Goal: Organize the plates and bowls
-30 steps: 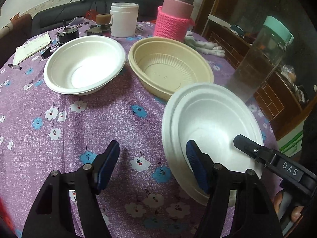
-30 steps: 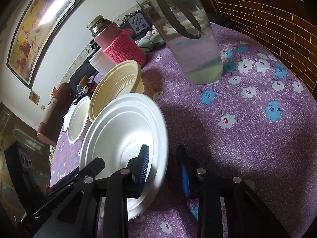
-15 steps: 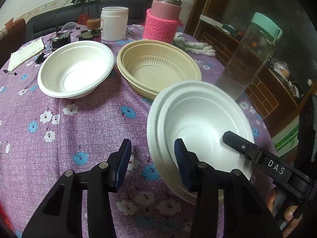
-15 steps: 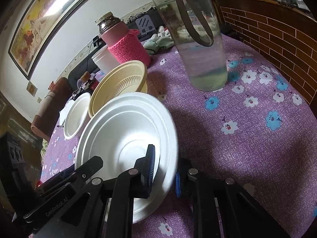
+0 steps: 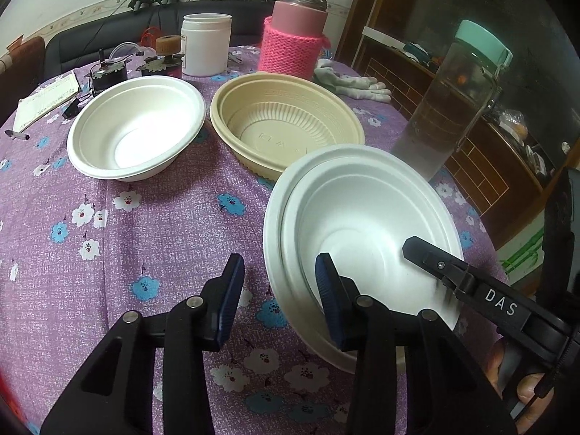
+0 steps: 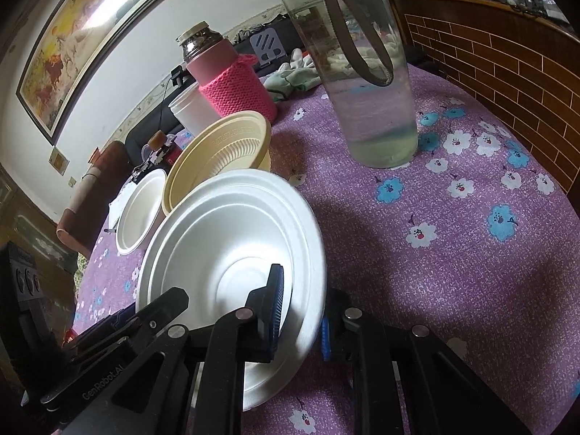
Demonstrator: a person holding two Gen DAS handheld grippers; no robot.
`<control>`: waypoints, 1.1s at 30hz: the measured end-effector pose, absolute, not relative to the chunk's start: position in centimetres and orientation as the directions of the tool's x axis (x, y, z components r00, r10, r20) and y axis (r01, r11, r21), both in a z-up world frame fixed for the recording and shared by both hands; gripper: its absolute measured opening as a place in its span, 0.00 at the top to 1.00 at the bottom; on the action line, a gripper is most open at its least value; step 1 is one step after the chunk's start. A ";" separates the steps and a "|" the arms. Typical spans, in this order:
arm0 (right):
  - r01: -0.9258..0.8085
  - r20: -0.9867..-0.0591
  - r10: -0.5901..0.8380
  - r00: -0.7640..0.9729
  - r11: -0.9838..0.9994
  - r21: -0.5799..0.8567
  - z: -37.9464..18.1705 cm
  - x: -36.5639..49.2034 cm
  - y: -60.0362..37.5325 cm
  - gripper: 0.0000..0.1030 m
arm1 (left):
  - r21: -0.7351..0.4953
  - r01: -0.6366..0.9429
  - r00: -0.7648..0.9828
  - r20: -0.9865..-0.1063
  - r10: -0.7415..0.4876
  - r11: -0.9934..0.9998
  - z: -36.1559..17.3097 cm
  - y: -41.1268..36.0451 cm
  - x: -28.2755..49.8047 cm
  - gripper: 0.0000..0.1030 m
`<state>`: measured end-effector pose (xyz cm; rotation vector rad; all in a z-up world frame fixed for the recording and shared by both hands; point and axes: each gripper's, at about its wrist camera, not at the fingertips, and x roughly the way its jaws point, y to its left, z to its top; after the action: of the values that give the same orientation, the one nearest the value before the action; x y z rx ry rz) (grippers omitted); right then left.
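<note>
Two nested white bowls (image 5: 362, 217) sit at the near right of the purple flowered table (image 5: 163, 217), tilted toward the left. My right gripper (image 6: 299, 322) is shut on their rim, one pad inside and one outside; one of its fingers (image 5: 435, 264) reaches into the bowl. My left gripper (image 5: 279, 290) straddles the opposite rim and its jaws are closing; the outer pad still stands clear of the rim. A single white bowl (image 5: 134, 127) and a beige ribbed bowl (image 5: 286, 127) stand side by side farther back.
A tall clear water bottle (image 5: 453, 101) stands close behind the nested bowls at the right. A pink knitted thermos (image 5: 293, 36), a white jar (image 5: 206, 43), gloves (image 5: 348, 81) and a notepad (image 5: 47, 99) line the back. The table edge drops off at the right.
My left jaws have narrowed around the nested bowls' rim. My right jaws, apart a second ago, have clamped onto the rim on the other side.
</note>
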<state>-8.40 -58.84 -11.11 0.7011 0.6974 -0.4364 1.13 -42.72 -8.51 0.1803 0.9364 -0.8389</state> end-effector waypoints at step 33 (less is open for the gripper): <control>0.557 -0.691 -0.050 0.721 0.635 0.535 -12.1 -9.0 -59.7 0.80 | -0.210 0.697 0.306 -0.778 -0.549 0.686 -8.6 -42.6 1.2 0.61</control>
<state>-8.99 -59.70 -12.05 0.8178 0.6914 -0.3797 1.22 -42.64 -8.58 0.1790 0.9507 -0.8304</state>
